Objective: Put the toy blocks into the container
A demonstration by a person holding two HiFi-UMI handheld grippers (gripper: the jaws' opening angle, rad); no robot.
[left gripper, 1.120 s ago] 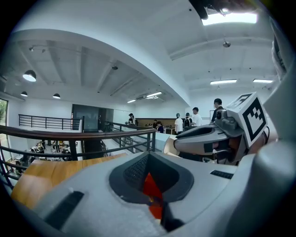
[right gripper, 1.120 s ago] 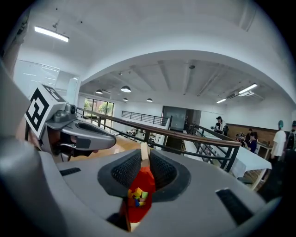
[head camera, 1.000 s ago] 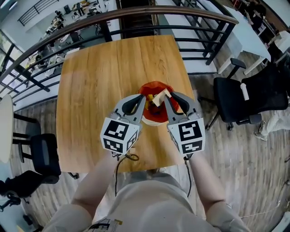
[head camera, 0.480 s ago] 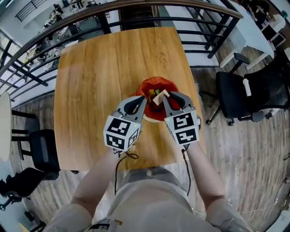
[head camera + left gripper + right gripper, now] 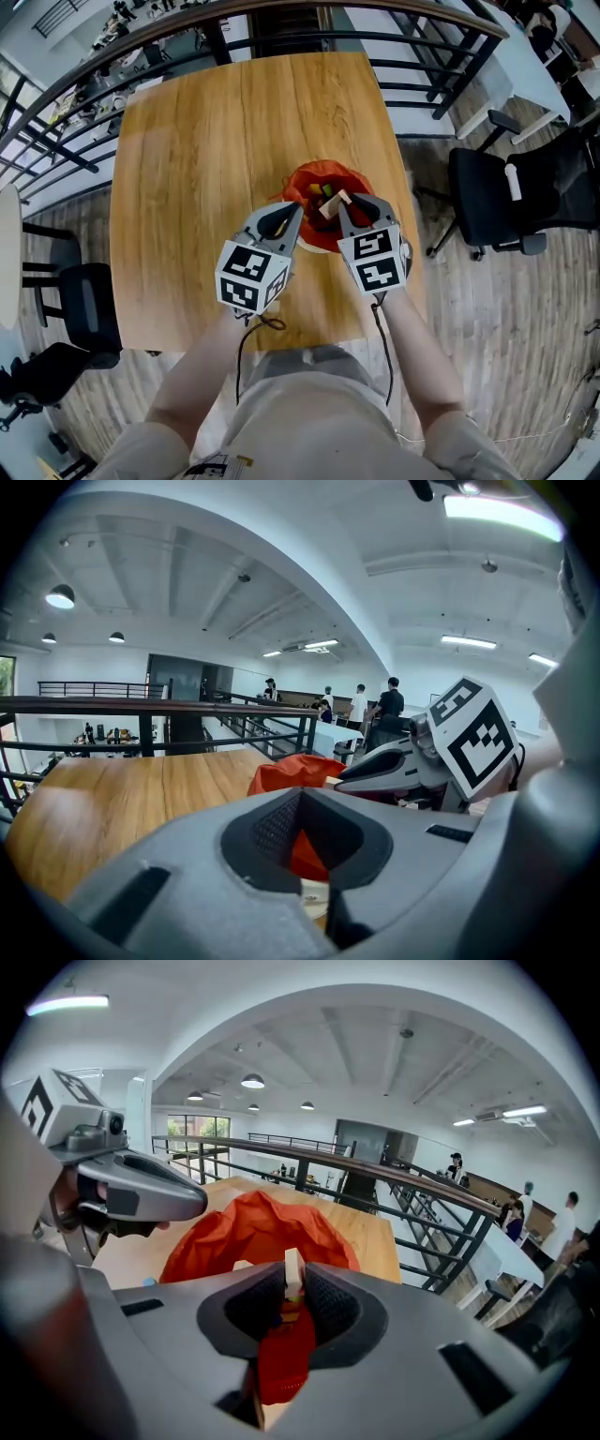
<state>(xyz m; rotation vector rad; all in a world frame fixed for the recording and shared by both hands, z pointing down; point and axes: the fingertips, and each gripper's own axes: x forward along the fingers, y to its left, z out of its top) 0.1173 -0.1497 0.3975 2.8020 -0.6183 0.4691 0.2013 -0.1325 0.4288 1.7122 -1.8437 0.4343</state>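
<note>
Right tongs (image 5: pixel 293 1290): narrow, clamped on a pale wooden block (image 5: pixel 293 1267), with the pads pressing its two broad faces.
Block's lie: a thin slab on edge. Its long axis runs up and forward, so its end stands clear above the tips.
Left tongs (image 5: pixel 302 803): drawn together with nothing between them. Only orange shows through the hollow behind the pads.
Container (image 5: pixel 234 1232): orange, with a soft, crumpled wall and its mouth open upward. It stands on the near right part of the wooden worktop (image 5: pixel 206 141).
Already inside: a few coloured blocks (image 5: pixel 322 191), yellow and green among them. I cannot count them.
Where the block is: in the head view it hangs over the near side of the container's mouth, above the rim and not yet among the others.
Relation that matters: the mouth lies straight ahead of and below the right tongs. The left tongs sit just beside the near left rim, level with the right pair.
Nearer hand: the right, which carries the block. The left looks to be only standing by.
Step, as I judge it: the release over the mouth.
Risk: the soft wall leans inward, so a slab dropped from the rim's edge might catch on it or tip outward.
</note>
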